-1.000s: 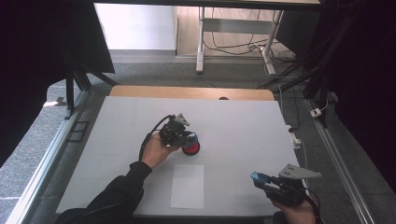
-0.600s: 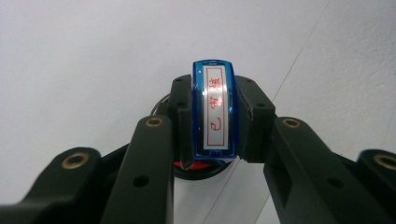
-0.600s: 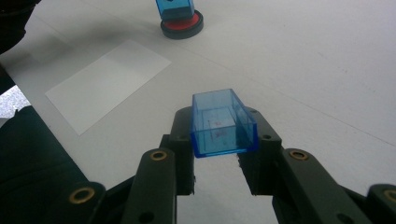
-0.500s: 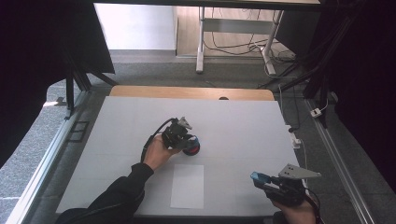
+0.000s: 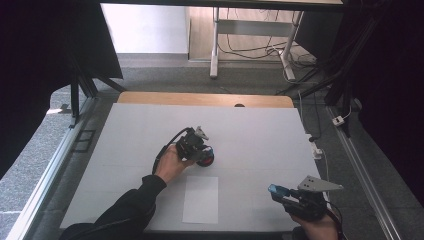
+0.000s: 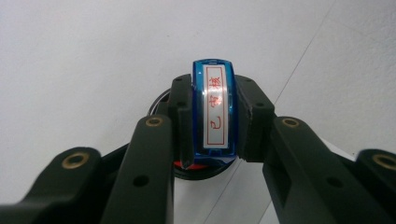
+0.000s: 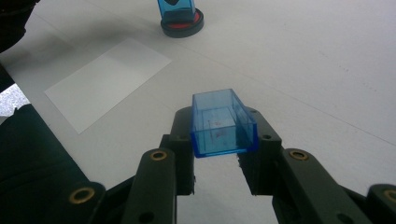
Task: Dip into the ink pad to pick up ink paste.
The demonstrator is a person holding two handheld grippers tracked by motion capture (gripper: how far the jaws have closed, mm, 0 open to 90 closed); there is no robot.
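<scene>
In the high view the left gripper (image 5: 200, 147) sits near the middle of the white table (image 5: 260, 135), held by the person's left hand (image 5: 170, 162), with a dark sleeve (image 5: 120, 210) running down toward 7 o'clock; its jaws are closed on a blue stamp (image 5: 204, 150) that stands on a round black-and-red ink pad (image 5: 206, 159); in the left gripper view the blue stamp (image 6: 215, 112) is squeezed upright between the two black jaws, its clear top showing a white label with red characters inside a red frame, and the red of the ink pad (image 6: 198, 167) peeks out just beneath it, touching its lower end; a white sheet of paper (image 5: 201, 199) lies flat on the table at about 6 o'clock from the pad, near it but apart; the right gripper (image 5: 280, 192) is at roughly 4 o'clock from the pad, close to the near edge of the table, well apart from the left one, with its grey three-cornered plate (image 5: 320, 184) on top; in the right gripper view its jaws are clamped on a clear blue cap (image 7: 223, 123), an open hollow box whose mouth faces the camera; farther off in that view, toward 11 o'clock, lie the paper (image 7: 107, 81) and the stamp on its pad (image 7: 182, 23).
</scene>
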